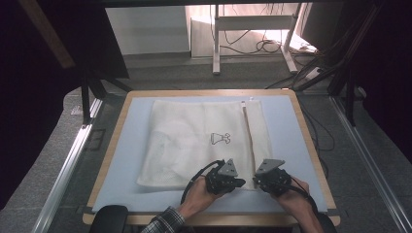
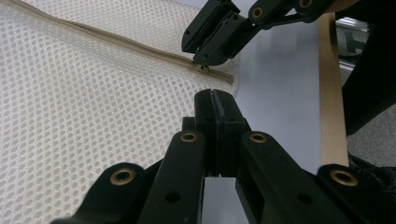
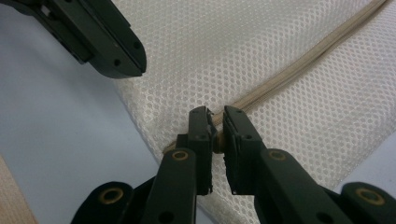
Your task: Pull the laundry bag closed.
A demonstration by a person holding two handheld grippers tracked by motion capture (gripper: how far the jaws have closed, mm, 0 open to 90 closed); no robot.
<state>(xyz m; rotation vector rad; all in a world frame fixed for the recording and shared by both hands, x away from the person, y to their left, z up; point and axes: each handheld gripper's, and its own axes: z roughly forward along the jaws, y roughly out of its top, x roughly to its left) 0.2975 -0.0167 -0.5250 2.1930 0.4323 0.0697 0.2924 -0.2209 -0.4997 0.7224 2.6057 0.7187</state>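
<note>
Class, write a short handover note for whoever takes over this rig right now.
Left gripper: shut, empty, at the mesh laundry bag near its front edge.
Right gripper: pinching the zipper pull at the zipper's near end.
Bag lies flat on the blue mat.
Done: pull gripped.
Left: probably hold the bag down and draw the zipper along.

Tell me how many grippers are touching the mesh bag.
1. The right gripper pinches the zipper pull at the mesh bag near corner. The left gripper is shut beside it, apparently just above the mesh.
</note>
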